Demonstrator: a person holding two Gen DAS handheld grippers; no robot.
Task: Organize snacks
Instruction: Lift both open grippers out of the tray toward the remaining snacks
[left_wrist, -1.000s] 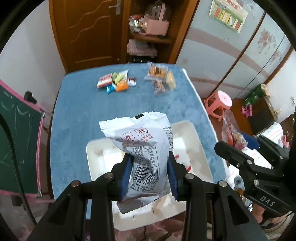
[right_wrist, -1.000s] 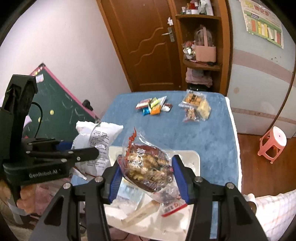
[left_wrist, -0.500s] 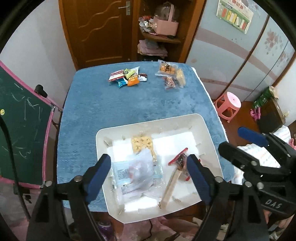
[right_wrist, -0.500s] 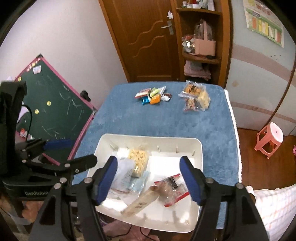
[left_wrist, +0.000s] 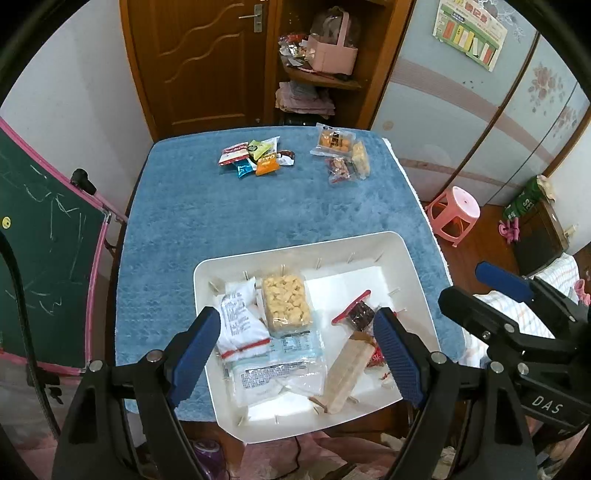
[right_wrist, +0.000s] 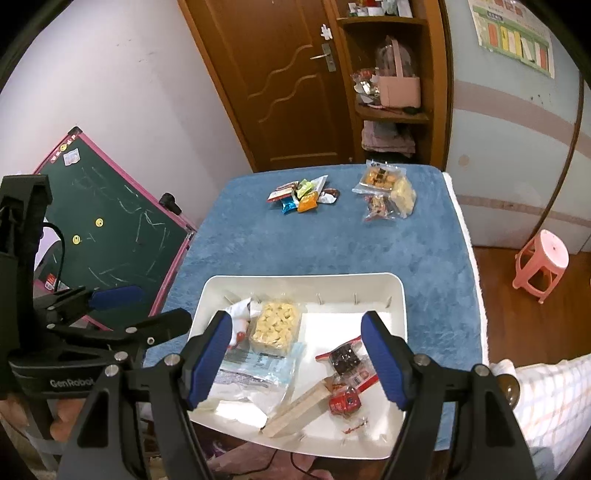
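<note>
A white tray (left_wrist: 402, 258) sits at the near edge of the blue table (left_wrist: 258, 206) and holds several snack packs: a white bag (left_wrist: 240, 321), a clear pack of yellow puffs (left_wrist: 286, 304), a dark red-edged pack (left_wrist: 356, 314) and a long beige bar (left_wrist: 347, 373). My left gripper (left_wrist: 295, 354) is open and empty above the tray. My right gripper (right_wrist: 299, 358) is open and empty above the same tray (right_wrist: 399, 295). A pile of small colourful packets (left_wrist: 255, 157) and clear cookie packs (left_wrist: 343, 155) lie at the table's far end.
A green chalkboard with a pink frame (left_wrist: 40, 236) leans left of the table. A pink stool (left_wrist: 458, 210) stands on the floor at the right. A wooden door and a shelf with a pink basket (left_wrist: 332, 55) are behind the table.
Both grippers have opened. The white bag left my left gripper and the red snack pack left my right one; both now lie in the tray. Both grippers have pulled back and up.
</note>
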